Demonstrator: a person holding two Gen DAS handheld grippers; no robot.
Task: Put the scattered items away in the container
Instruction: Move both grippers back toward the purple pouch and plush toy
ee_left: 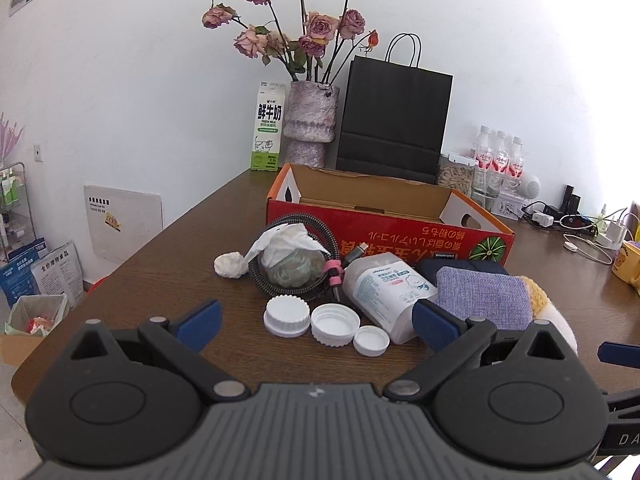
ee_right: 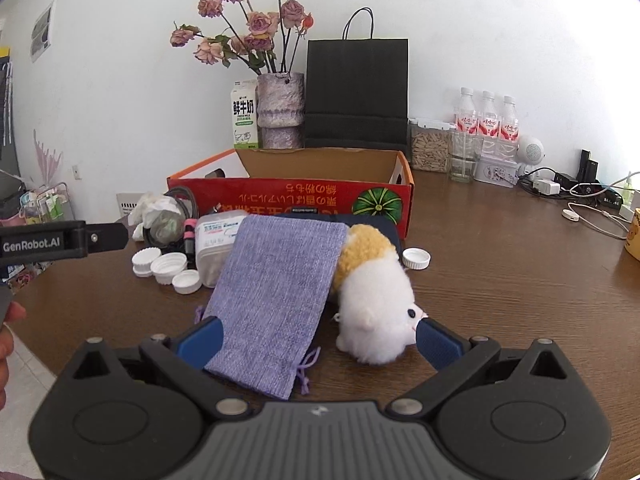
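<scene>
Both hand-held grippers, left (ee_left: 316, 322) and right (ee_right: 318, 338), spread wide and empty, four white caps (ee_right: 175, 265), one red box (ee_right: 296, 196), one plush toy (ee_right: 376, 300)

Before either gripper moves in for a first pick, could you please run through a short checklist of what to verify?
1. Left gripper open, empty: ok.
2. Right gripper open, empty: ok.
3. Red box open at the top, space inside: ok; its floor is hidden.
4. Purple pouch free to lift: not ok, it leans on the plush toy.
5. Three white caps lie apart from the cable: ok.
6. Lone cap clear of the box: ok.
</scene>
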